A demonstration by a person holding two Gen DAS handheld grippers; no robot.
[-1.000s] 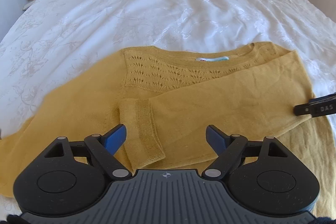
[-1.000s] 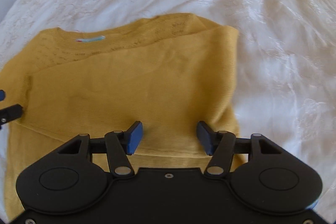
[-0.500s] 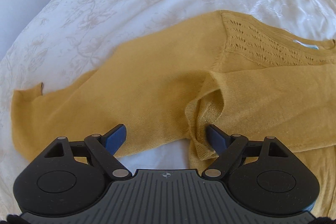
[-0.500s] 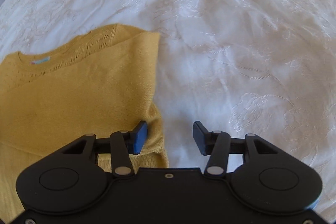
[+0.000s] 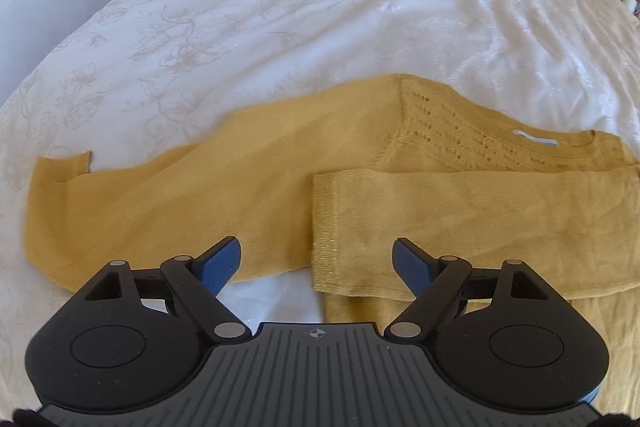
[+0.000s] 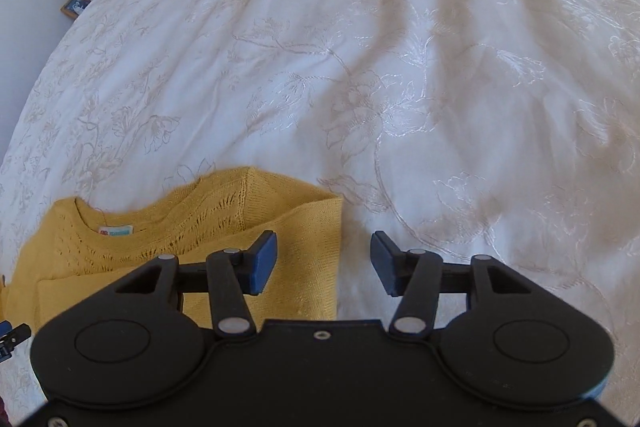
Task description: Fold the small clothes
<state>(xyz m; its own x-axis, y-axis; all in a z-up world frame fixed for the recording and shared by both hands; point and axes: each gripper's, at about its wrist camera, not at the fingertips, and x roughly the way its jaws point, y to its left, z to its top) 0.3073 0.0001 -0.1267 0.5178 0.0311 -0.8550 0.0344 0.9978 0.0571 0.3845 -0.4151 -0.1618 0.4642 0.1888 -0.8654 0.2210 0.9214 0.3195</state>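
Both grippers have swung outward: left gripper (image 5: 316, 263) spread, empty, over sweater (image 5: 248, 203) centre; right gripper (image 6: 324, 261) spread, empty, straddling its right edge. Sweater lies on bed (image 6: 400, 67); unfolded sleeve at nine o'clock. Risk: snagging the folded cuff (image 5: 340, 227) would undo it.

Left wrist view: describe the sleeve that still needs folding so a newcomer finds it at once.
On the white bedspread lies a mustard sweater. One sleeve is already folded across its body; the unfolded sleeve stretches flat toward the picture's left, its cuff resting on bare bedspread.
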